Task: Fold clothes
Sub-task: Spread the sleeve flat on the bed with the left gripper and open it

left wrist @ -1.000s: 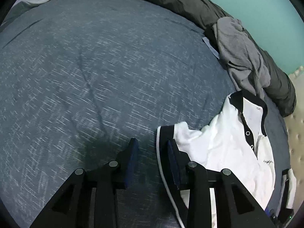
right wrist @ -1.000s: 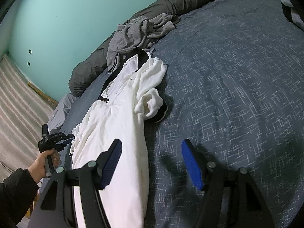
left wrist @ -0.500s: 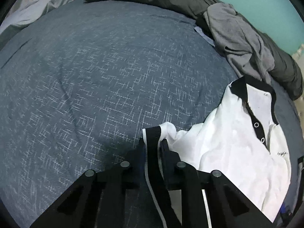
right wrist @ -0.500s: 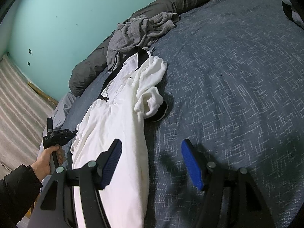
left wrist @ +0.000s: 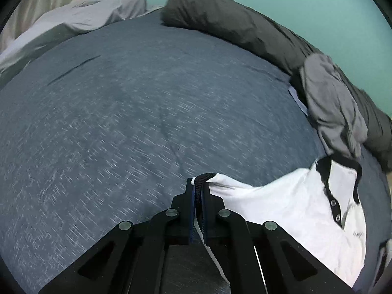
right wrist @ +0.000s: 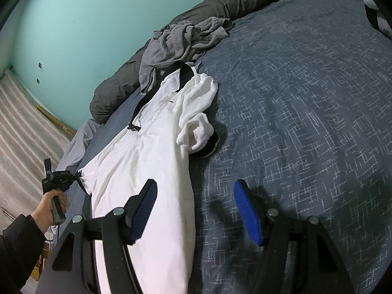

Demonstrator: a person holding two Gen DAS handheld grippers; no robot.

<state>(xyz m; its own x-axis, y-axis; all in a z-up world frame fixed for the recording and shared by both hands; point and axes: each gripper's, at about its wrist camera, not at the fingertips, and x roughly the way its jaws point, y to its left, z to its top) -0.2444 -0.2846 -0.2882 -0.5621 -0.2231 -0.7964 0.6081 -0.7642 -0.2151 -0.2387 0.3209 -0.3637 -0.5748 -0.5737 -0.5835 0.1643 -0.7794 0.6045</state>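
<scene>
A: Where is the white polo shirt (right wrist: 147, 161)?

B: It lies lengthwise on the blue bedspread (right wrist: 306, 112), its black collar touching a crumpled grey garment (right wrist: 178, 41) by the dark rolled duvet (left wrist: 232, 22).

A: And the left gripper (left wrist: 198, 191)?

B: Its fingers are clamped on the shirt's black-trimmed sleeve cuff (left wrist: 202, 177).

A: The right gripper (right wrist: 193, 208)?

B: It hovers over the shirt's lower edge, fingers apart, gripping nothing.

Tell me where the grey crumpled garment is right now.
The grey garment lies bunched at the bed's far edge, against the dark rolled duvet, touching the white polo's collar.
</scene>
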